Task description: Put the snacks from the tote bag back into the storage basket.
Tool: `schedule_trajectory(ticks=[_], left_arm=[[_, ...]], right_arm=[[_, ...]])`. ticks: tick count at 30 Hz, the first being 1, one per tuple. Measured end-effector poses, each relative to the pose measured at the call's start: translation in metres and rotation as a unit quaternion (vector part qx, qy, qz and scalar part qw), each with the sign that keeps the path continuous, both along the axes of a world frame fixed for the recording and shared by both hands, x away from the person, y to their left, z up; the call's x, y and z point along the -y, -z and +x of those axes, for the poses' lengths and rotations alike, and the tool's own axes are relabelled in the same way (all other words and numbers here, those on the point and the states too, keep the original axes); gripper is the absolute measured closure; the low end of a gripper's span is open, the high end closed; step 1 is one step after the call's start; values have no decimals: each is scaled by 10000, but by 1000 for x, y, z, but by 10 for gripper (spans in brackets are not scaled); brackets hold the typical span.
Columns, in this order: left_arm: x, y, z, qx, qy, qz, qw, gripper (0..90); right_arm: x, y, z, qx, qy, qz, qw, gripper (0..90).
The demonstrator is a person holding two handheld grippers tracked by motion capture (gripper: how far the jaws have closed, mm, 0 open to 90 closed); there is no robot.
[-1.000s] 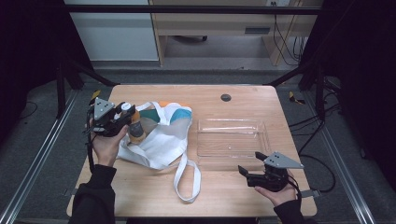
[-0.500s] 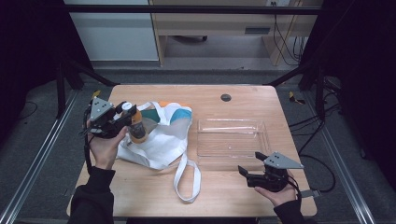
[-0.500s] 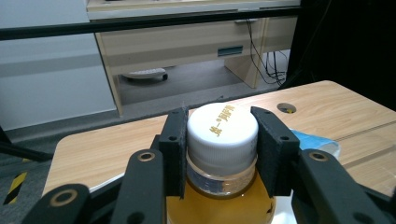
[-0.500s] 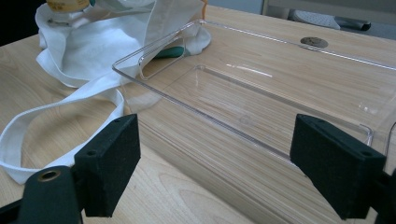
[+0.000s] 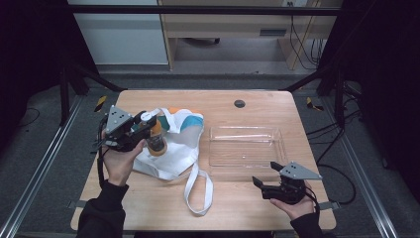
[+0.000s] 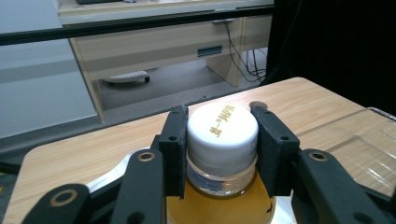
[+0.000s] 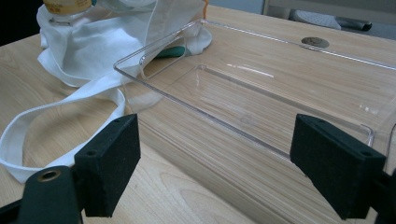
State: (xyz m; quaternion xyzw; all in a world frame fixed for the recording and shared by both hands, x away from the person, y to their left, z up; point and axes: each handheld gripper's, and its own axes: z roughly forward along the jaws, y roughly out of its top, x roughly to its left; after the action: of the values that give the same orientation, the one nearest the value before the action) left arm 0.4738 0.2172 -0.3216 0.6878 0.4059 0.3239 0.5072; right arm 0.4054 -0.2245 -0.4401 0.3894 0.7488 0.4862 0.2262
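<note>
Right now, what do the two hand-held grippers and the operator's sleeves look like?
Both are black. The left hand-held gripper and the right hand-held gripper each carry a grey three-cornered plate on top. The jaws are flat black rectangular pads on black links with round rivet holes, seen in both gripper views. A black cable trails from the left one. Sleeves are dark, long.

The bottle [image 6: 219,158] is cut off at the bottom edge, and the words on its cap [image 6: 223,126] are too small to read.

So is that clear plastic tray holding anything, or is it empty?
Empty. Through the clear tray you see just the bare wooden table, and the right gripper, jaws open, holds nothing.
</note>
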Motion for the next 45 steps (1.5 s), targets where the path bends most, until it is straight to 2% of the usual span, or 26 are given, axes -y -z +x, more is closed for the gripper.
schedule_trajectory(ticks=[11,20,28,36,37,45], left_arm=[[15,-5,-9,48,263,-89,9996,589],[26,-16,-17,187,406,-124,9989,589],[41,-26,-18,275,521,-47,9983,589],[60,-33,-17,327,746,-36,9967,589],[63,-34,-16,395,770,-13,9962,589],[82,-35,-15,421,991,-5,9942,589]], right_arm=[[0,0,0,-3,-1,-1,10000,162],[0,0,1,5,20,-28,10000,161],[0,0,0,10,17,-19,10000,161],[-1,0,-1,-8,26,-7,10000,161],[0,0,-1,-8,29,-8,10000,161],[1,-1,-1,26,25,8,10000,160]])
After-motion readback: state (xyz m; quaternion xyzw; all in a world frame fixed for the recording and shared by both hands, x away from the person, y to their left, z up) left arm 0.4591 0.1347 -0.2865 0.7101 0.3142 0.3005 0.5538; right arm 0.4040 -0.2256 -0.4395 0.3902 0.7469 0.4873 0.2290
